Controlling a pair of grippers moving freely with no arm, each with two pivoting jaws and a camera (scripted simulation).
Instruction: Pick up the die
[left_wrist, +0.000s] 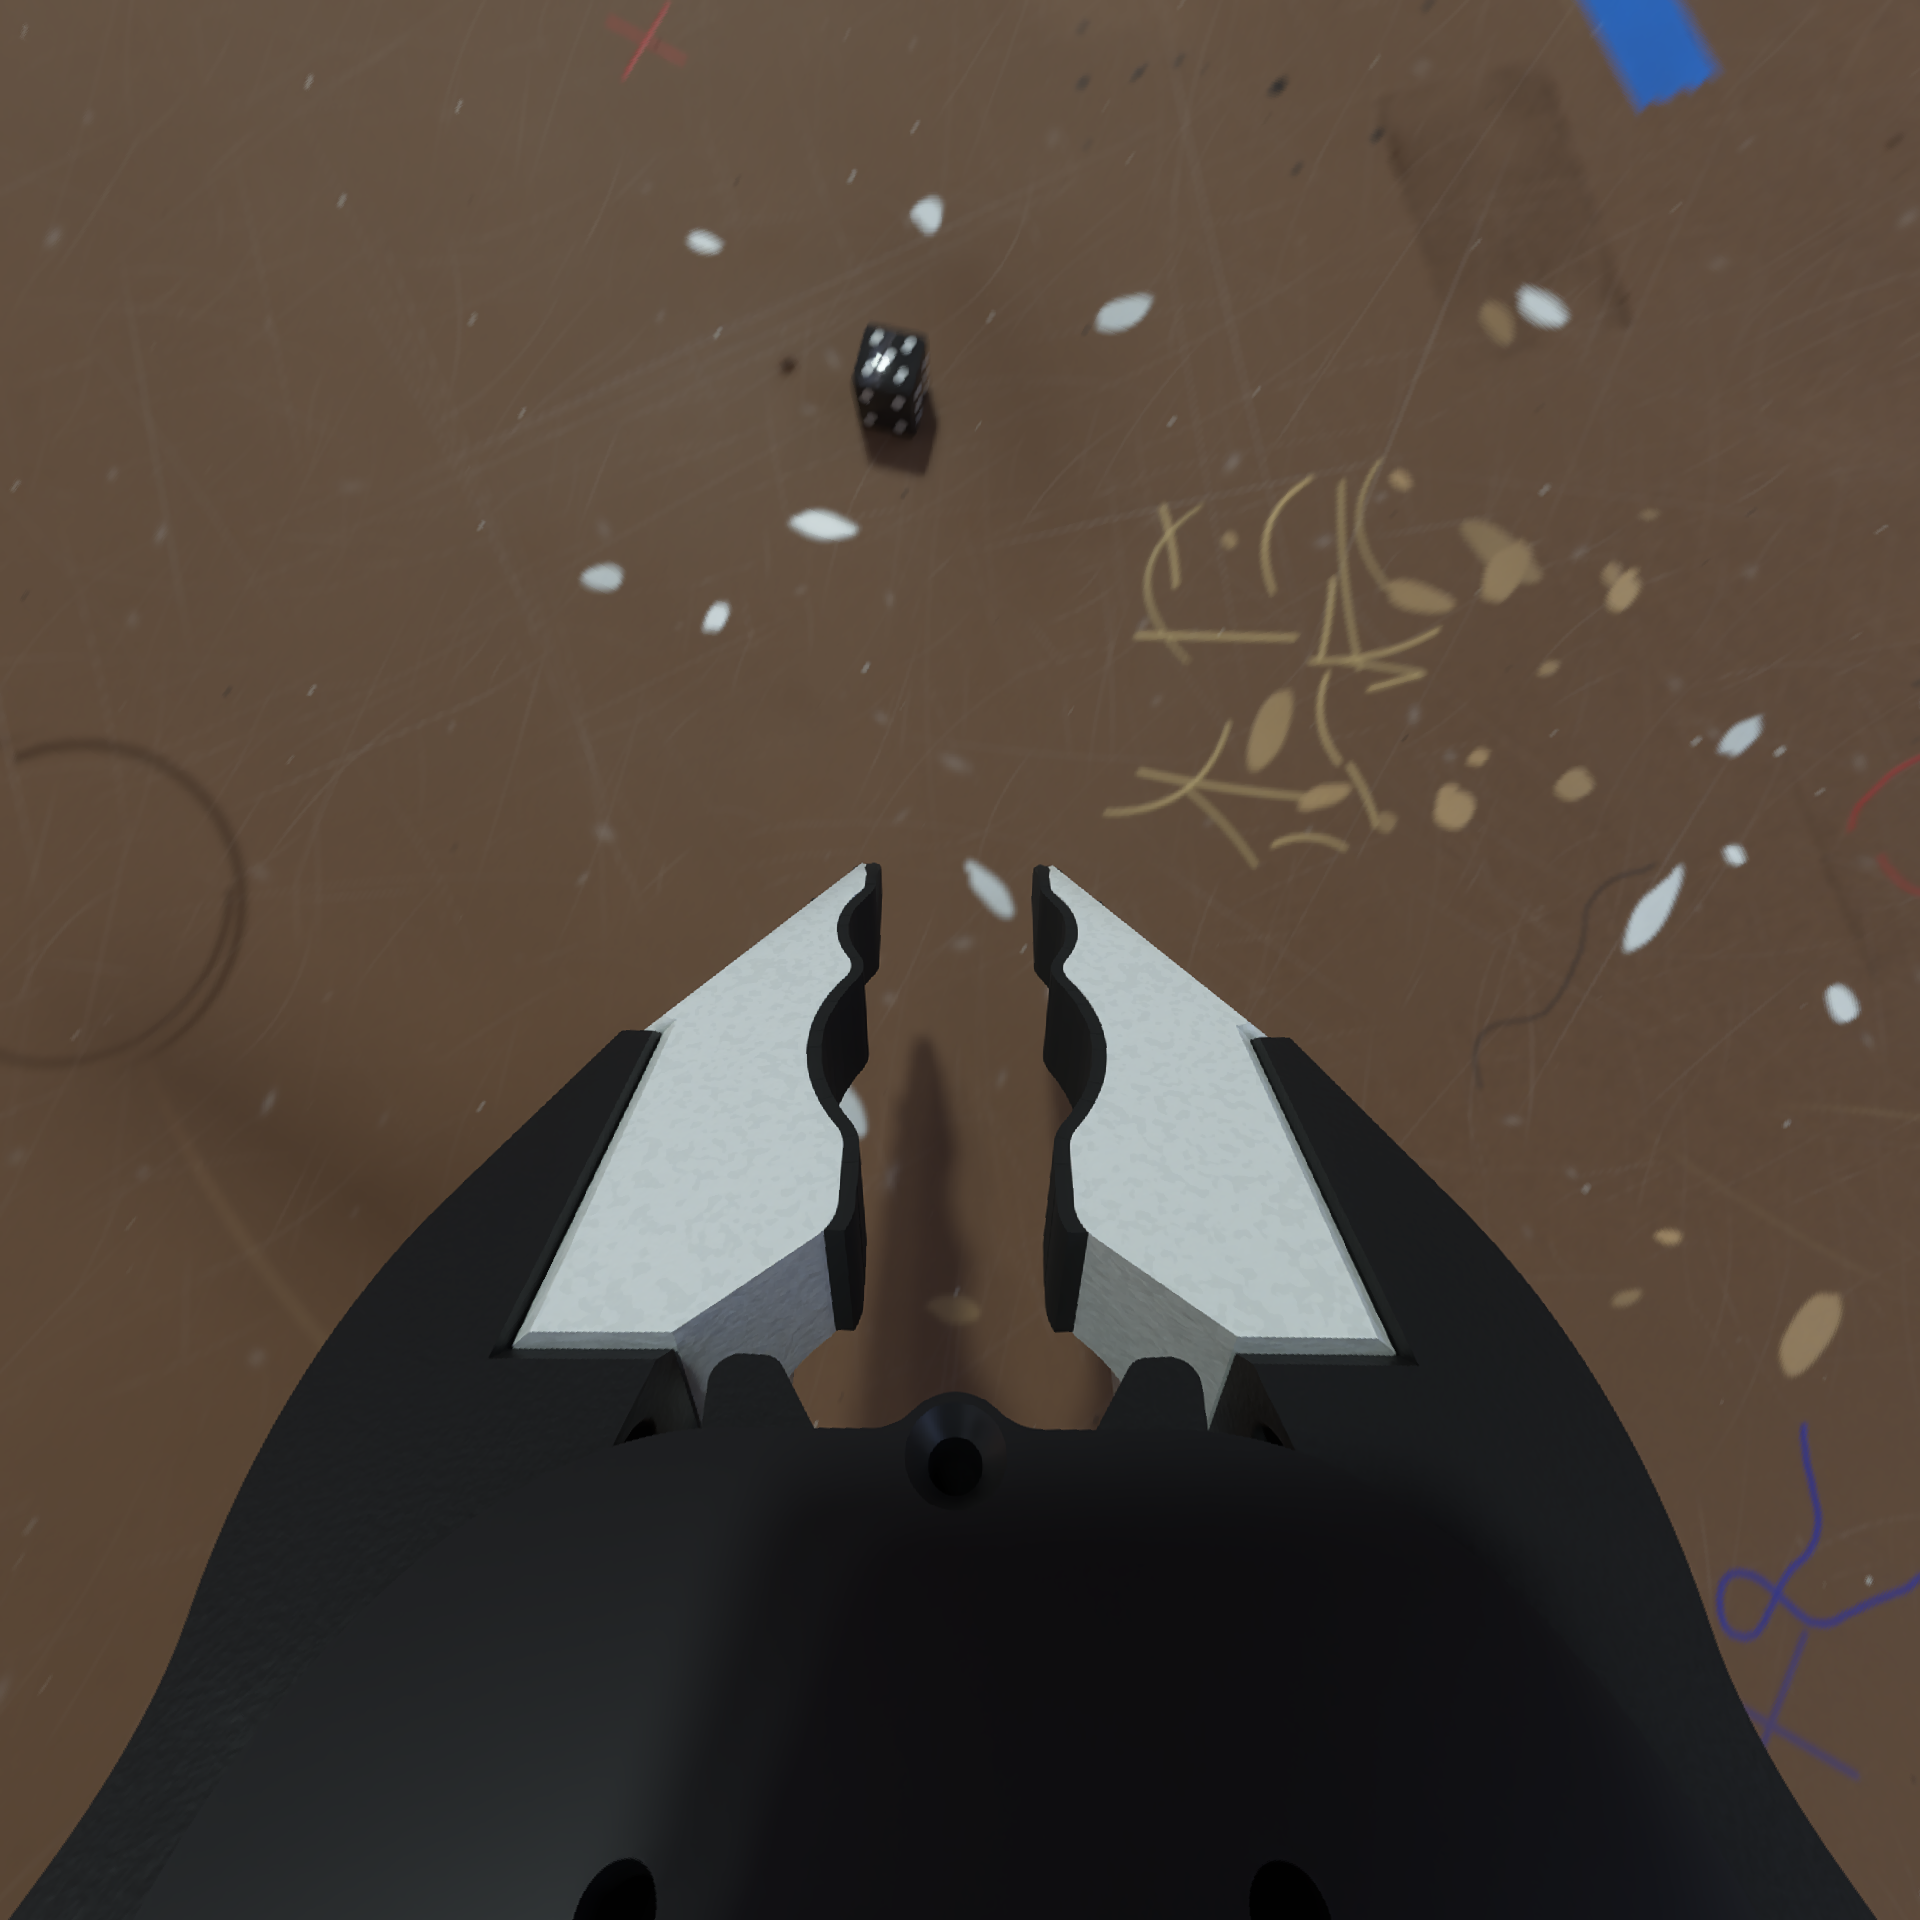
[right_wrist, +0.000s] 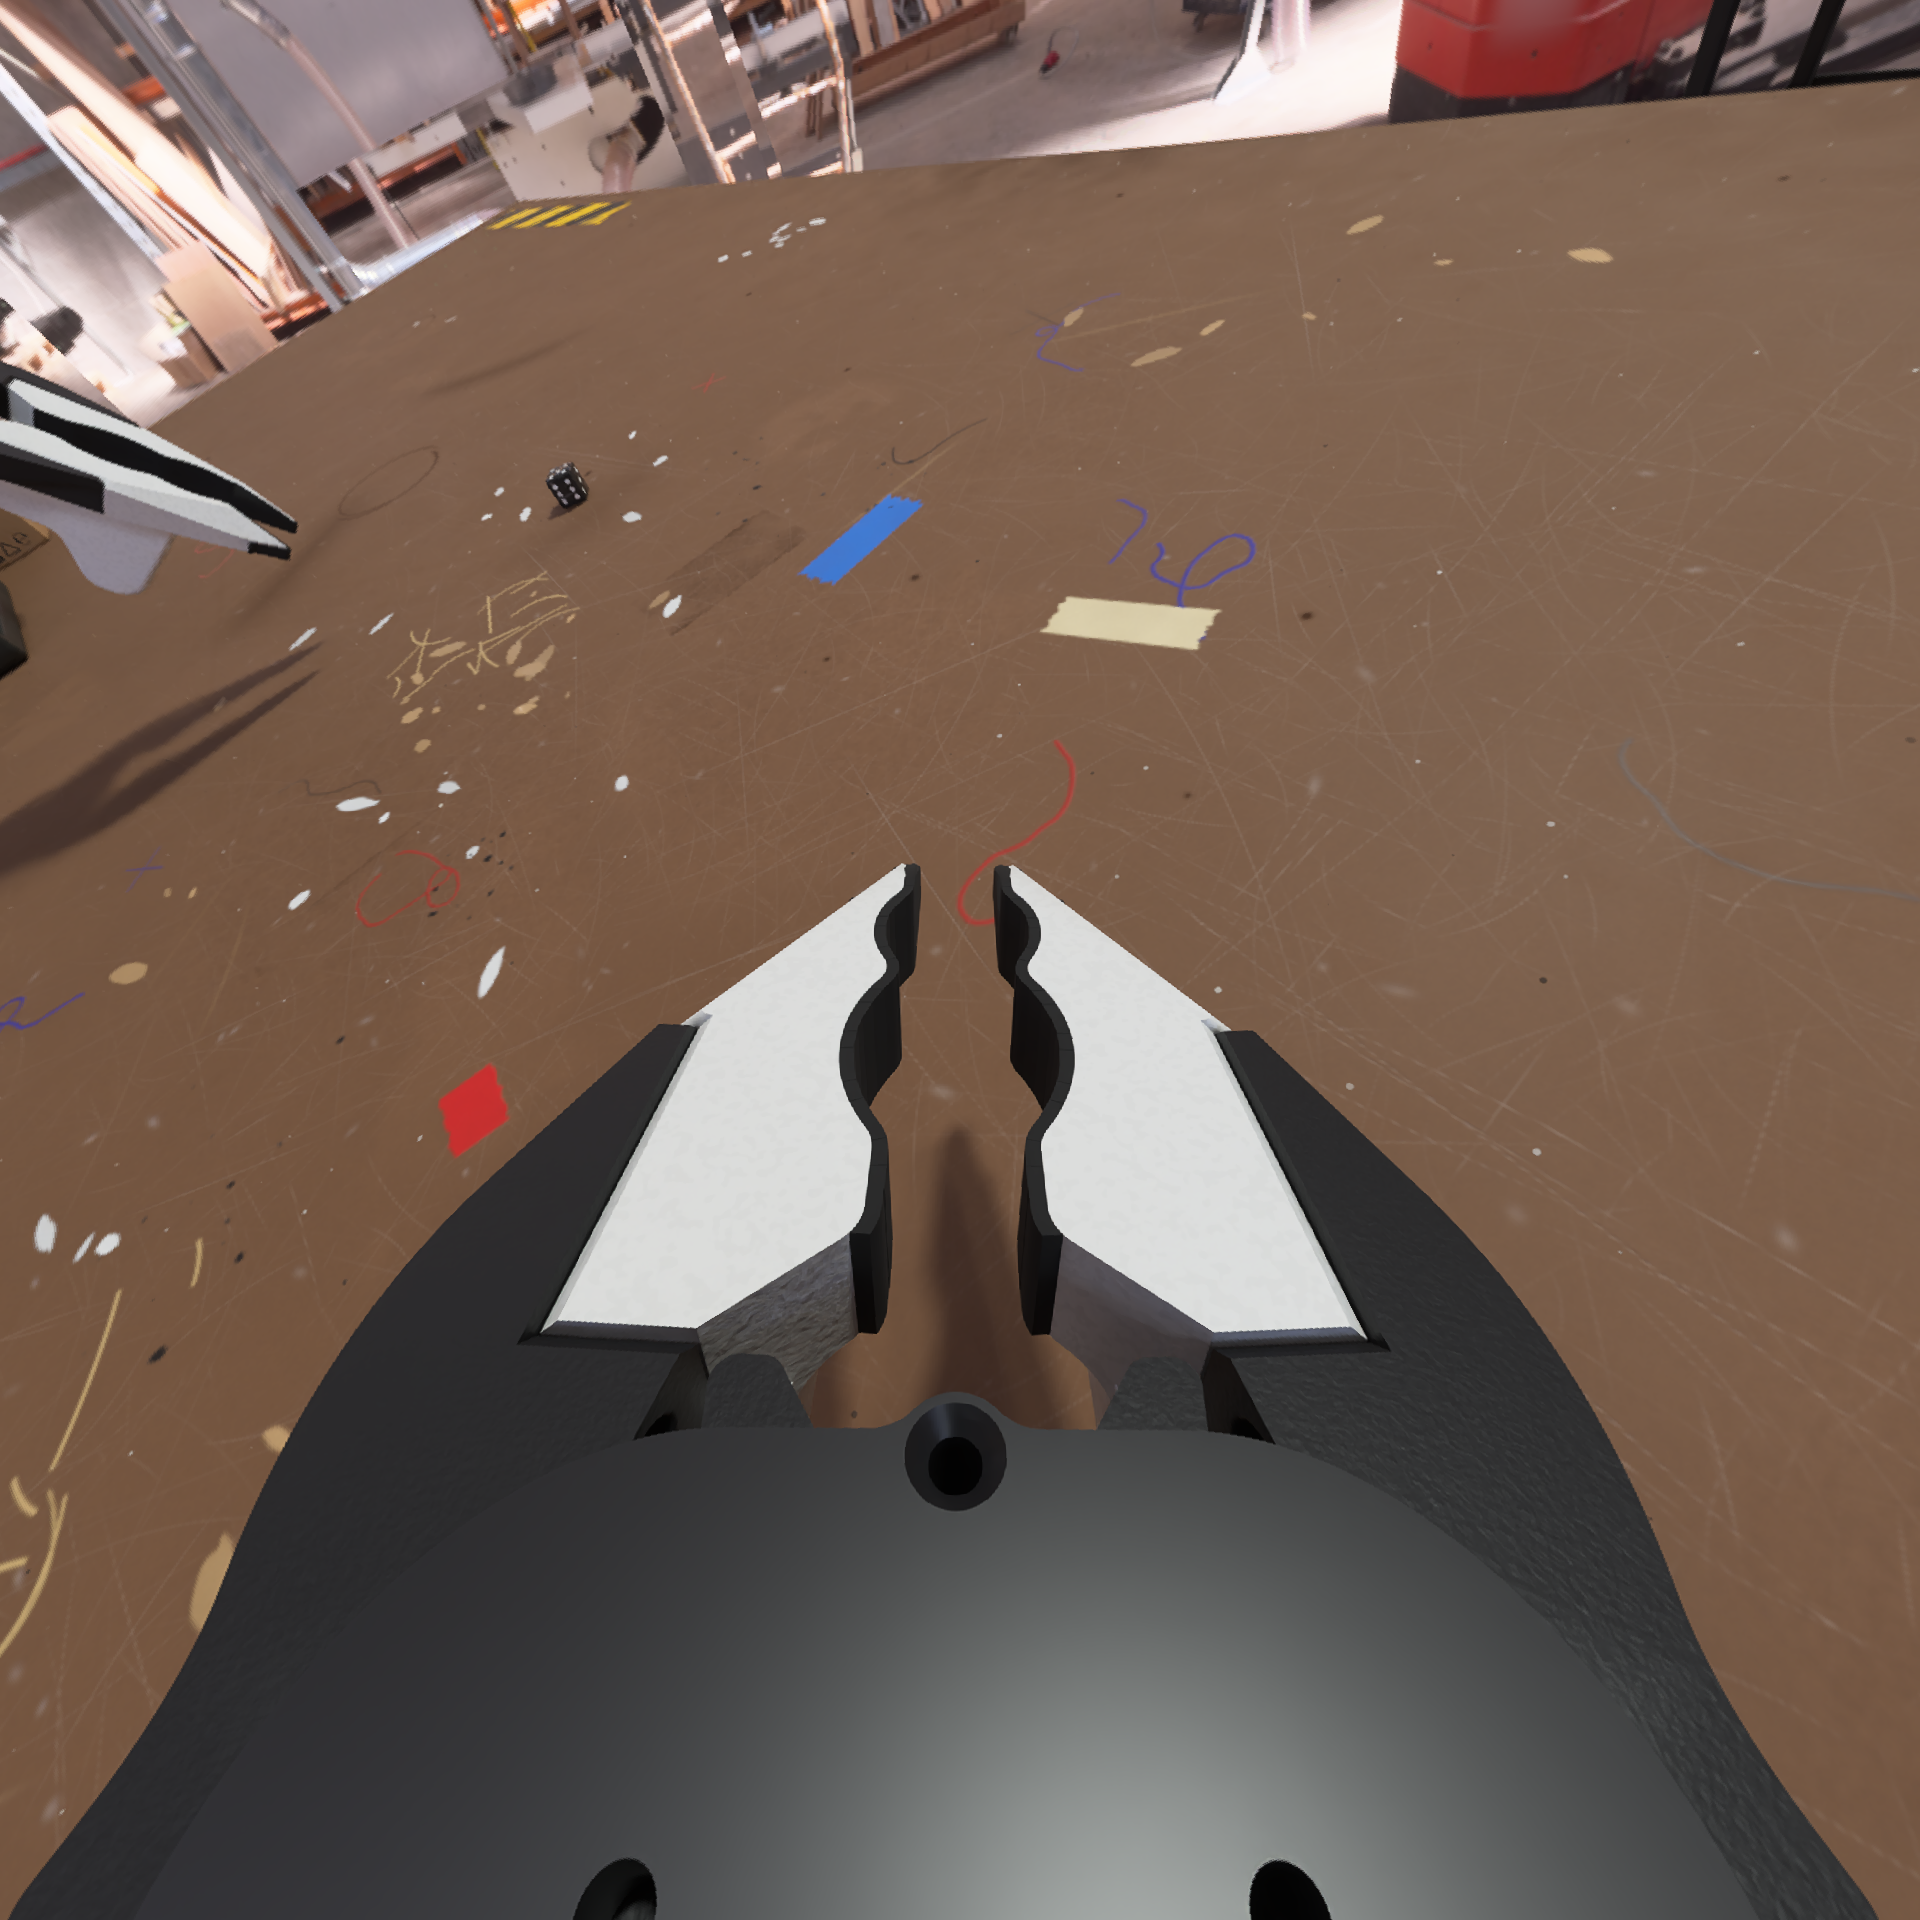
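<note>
On the scuffed brown tabletop (left_wrist: 416, 520), two empty grippers above a lone die.
Left gripper (left_wrist: 957, 878), jaws narrowly parted, has the black die (left_wrist: 891, 393) at twelve o'clock, well apart; right gripper (right_wrist: 956, 878), narrower still, sees it at eleven.

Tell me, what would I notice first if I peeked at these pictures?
Probably the little black die with white dots, sitting alone on the scuffed, paint-speckled brown table, straight ahead of the left gripper, whose fingers are open and empty. In the right wrist view, bright tape catches the eye: a blue strip and a cream strip beyond the open right gripper, and a red patch to its left.
</note>
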